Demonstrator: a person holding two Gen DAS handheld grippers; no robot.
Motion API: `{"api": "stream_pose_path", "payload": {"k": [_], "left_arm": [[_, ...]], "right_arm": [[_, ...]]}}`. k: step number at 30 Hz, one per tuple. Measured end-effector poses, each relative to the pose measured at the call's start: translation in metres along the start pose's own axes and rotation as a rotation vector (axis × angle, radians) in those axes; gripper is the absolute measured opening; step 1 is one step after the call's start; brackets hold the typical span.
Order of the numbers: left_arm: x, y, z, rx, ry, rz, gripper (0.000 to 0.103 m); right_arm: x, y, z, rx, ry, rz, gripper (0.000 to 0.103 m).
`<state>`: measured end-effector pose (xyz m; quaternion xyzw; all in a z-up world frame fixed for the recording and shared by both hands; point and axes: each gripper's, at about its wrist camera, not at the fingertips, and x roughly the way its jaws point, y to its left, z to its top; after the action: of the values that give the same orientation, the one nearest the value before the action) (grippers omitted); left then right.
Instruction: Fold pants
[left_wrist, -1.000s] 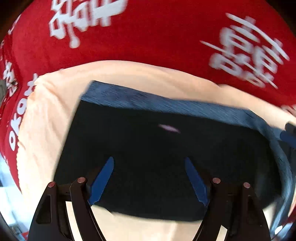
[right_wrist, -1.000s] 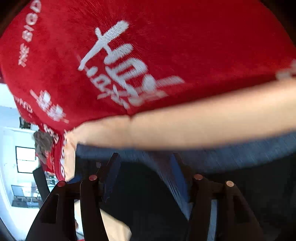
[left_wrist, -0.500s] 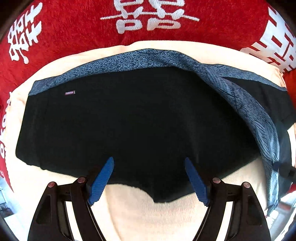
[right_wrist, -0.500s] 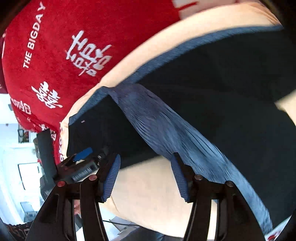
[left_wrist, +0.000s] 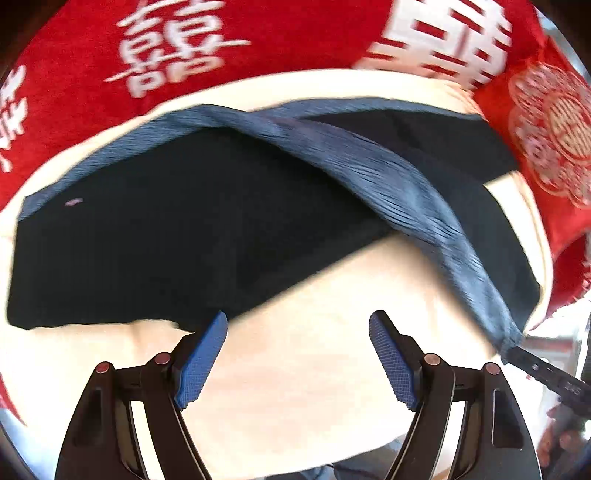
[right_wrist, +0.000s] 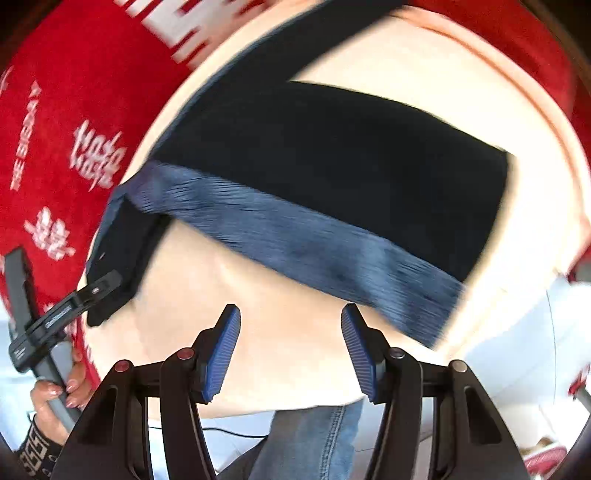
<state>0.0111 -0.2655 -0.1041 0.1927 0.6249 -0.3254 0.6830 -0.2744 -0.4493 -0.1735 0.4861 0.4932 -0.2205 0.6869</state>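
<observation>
1. Bare cream cloth (left_wrist: 314, 369) directly ahead of both open claws, left claw (left_wrist: 297, 360) and right claw (right_wrist: 290, 350).
2. Beyond, dark pants (left_wrist: 184, 236) with raised grey-blue waistband (right_wrist: 295, 240) crossing diagonally.
3. Red blanket (left_wrist: 277, 33) bordering far side.

- I see a cream cloth (left_wrist: 303, 373) spread as the work surface, filling the near part of both wrist views.
- Beneath and around it lies a red blanket (left_wrist: 258, 40) printed with white Chinese characters; in the right wrist view its lettering (right_wrist: 26, 136) is blurred.
- At the far right, I make out a red cushion (left_wrist: 546, 140) with a pale floral emblem.
- Bright daylight washes out the pale floor (right_wrist: 517, 354) beyond the edge.
</observation>
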Motion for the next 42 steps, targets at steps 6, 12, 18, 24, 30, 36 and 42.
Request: {"api": "stream_pose_path", "payload": {"k": [6,12,18,24,30,36,42], "left_arm": [[0.023,-0.050,0.001,0.019,0.056,-0.131,0.080],[0.059,-0.095,0.012,0.011,0.120,-0.209,0.080],[0.072,-0.119,0.020,-0.053,0.137,-0.255,0.080],[0.079,-0.124,0.027,-0.118,0.170,-0.317,0.066],[0.081,-0.129,0.038,-0.184,0.205,-0.390,0.021],[0.051,-0.142,0.082,-0.197,0.099,-0.417,0.021],[0.028,-0.154,0.149,-0.167,-0.019,-0.394,0.021]], "right_arm": [[0.001,-0.060,-0.006,0.120,-0.027,0.002,0.061],[0.004,-0.084,0.005,0.079,0.024,0.165,0.061],[0.022,-0.072,0.023,-0.065,0.099,0.292,0.054],[0.024,-0.074,0.032,-0.064,0.155,0.315,0.003],[-0.023,-0.049,0.068,-0.128,0.095,0.403,0.003],[-0.063,-0.029,0.139,-0.197,0.010,0.465,0.003],[-0.094,-0.003,0.230,-0.292,-0.073,0.459,0.003]]}}
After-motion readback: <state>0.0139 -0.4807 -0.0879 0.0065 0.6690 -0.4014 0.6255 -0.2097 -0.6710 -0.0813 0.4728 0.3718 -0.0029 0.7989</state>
